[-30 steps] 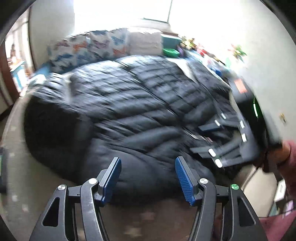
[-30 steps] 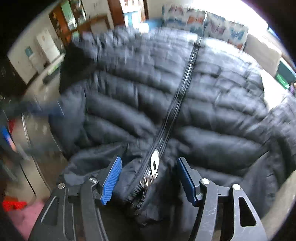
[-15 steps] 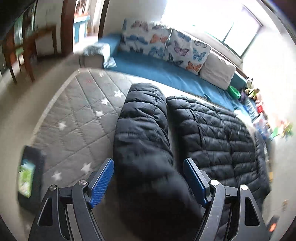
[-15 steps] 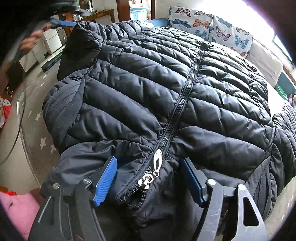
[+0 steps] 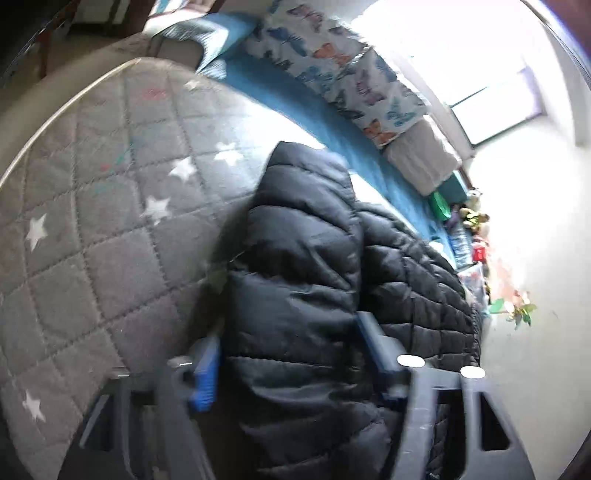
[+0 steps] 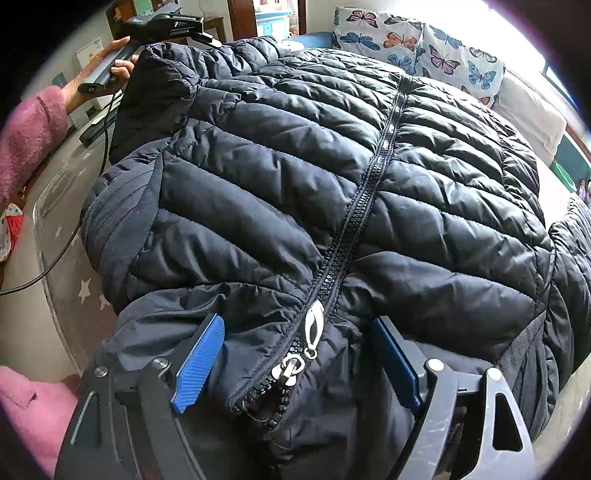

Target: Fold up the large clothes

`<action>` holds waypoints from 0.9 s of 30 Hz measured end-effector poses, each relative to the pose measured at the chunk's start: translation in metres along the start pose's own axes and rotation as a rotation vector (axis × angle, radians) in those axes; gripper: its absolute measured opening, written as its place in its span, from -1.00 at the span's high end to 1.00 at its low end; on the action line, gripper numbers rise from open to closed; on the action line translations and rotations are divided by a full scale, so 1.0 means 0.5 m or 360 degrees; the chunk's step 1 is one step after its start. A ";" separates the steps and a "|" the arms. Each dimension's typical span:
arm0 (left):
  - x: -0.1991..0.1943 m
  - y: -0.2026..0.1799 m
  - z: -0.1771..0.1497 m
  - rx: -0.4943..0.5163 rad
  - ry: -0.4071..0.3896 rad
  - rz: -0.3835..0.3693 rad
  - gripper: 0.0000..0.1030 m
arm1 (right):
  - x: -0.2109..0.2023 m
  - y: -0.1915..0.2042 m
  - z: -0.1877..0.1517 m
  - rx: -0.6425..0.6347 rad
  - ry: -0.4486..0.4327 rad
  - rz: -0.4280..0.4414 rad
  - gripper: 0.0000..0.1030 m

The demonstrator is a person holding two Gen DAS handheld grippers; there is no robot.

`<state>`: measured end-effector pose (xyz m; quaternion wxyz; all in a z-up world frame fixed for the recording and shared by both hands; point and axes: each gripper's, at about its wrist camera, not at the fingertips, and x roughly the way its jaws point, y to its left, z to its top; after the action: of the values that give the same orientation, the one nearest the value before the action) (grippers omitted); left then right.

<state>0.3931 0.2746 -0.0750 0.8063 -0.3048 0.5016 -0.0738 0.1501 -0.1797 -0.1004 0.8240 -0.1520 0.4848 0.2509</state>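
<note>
A large black quilted puffer jacket [image 6: 332, 166] lies front up on a grey star-patterned mat [image 5: 92, 221], zipped along the middle. My right gripper [image 6: 295, 362] is open, its blue fingers [image 6: 199, 365] on either side of the collar and the silver zipper pull [image 6: 314, 325]. My left gripper [image 5: 291, 369] is open and straddles the jacket's sleeve [image 5: 295, 258], which lies along the body. The left gripper also shows in the right wrist view [image 6: 162, 26], held at the sleeve's far end.
A blue couch [image 5: 314, 110] with butterfly cushions [image 6: 406, 40] runs along the far side. Toys and boxes [image 5: 469, 236] stand by the wall. A cable [image 6: 55, 258] trails over the mat's left edge. Wooden furniture [image 6: 243, 14] stands behind.
My left gripper swung from the jacket's body to the sleeve, then moved closer, so its fingers now straddle the sleeve. My right gripper stayed at the collar.
</note>
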 end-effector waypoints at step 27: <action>-0.144 -0.671 -0.647 0.1649 -0.0691 0.0223 0.72 | -0.153 -0.103 -0.072 0.0373 -0.0368 -0.0055 -0.77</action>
<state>0.1444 -0.0991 0.0691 0.9382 0.1565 0.2416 -0.1922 0.1223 -0.2606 -0.0506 0.8906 -0.0332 0.4099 0.1942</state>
